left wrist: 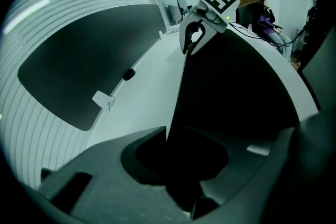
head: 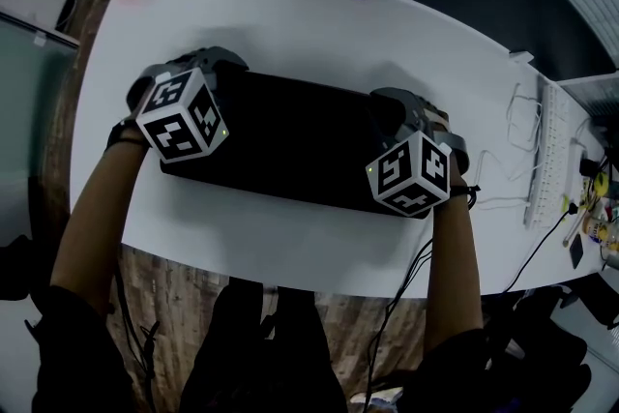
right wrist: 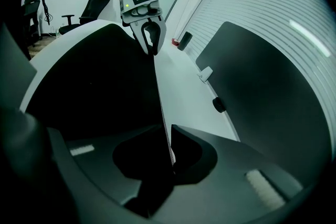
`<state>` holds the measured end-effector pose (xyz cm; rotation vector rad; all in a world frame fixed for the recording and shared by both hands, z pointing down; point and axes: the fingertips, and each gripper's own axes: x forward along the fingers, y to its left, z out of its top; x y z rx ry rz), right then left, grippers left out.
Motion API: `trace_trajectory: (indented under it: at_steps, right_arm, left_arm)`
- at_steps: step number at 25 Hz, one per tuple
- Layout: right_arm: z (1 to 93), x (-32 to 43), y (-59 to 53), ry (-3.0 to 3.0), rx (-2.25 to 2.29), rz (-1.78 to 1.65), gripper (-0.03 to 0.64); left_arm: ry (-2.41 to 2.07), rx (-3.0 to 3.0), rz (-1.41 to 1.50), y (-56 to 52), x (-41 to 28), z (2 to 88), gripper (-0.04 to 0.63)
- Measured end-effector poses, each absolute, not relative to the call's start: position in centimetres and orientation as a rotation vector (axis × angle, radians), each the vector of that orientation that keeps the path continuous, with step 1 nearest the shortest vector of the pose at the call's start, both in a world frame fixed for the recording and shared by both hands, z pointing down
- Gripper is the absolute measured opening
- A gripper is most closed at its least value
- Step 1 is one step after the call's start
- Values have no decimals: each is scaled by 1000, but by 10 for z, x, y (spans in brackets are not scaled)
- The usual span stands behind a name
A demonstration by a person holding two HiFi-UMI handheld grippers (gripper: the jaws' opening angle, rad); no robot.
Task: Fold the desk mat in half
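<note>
Desk mat: the black desk mat [head: 300, 140] lies flat across the middle of the white table [head: 319, 24], with its long side running left to right. It looks already doubled over, though no view separates the layers for certain.
Left gripper: the left gripper [left wrist: 170, 131] sits at the mat's far left corner and points steeply down. Its jaws stand narrowly apart with the mat's far edge between them, and the pads look slack on it rather than biting.
Right gripper: the right gripper [right wrist: 167, 127] is at the far right corner in the same state, a narrow gap with the edge threaded through it and no firm pinch.
Step in hand: most likely letting go of the carried edge now that it lies along the far edge.
Doing it well: widen both pairs of jaws evenly. Then draw them straight back along their own line, not sideways, so neither pad drags a corner.
Check: the straight edge between the two grippers should stay flush from corner to corner.
Risk: a pad catching the top layer could peel it back open.
Surroundings: the keyboard [head: 553, 155] lies well apart at the right.
</note>
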<state>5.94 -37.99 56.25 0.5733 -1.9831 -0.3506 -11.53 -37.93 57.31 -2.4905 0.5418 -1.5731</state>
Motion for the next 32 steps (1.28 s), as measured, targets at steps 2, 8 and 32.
trace_trajectory:
  at_steps: [2, 8, 32]
  right_arm:
    - [562, 60, -381, -1982, 598, -347, 71]
    - [561, 62, -382, -1964, 678, -327, 86]
    - [496, 86, -374, -2134, 1135, -76, 12]
  left_arm:
    - [578, -2480, -1562, -380, -116, 572, 78]
    - [748, -2516, -1521, -385, -120, 570, 107]
    - [1331, -2724, -1130, -380, -116, 498, -2]
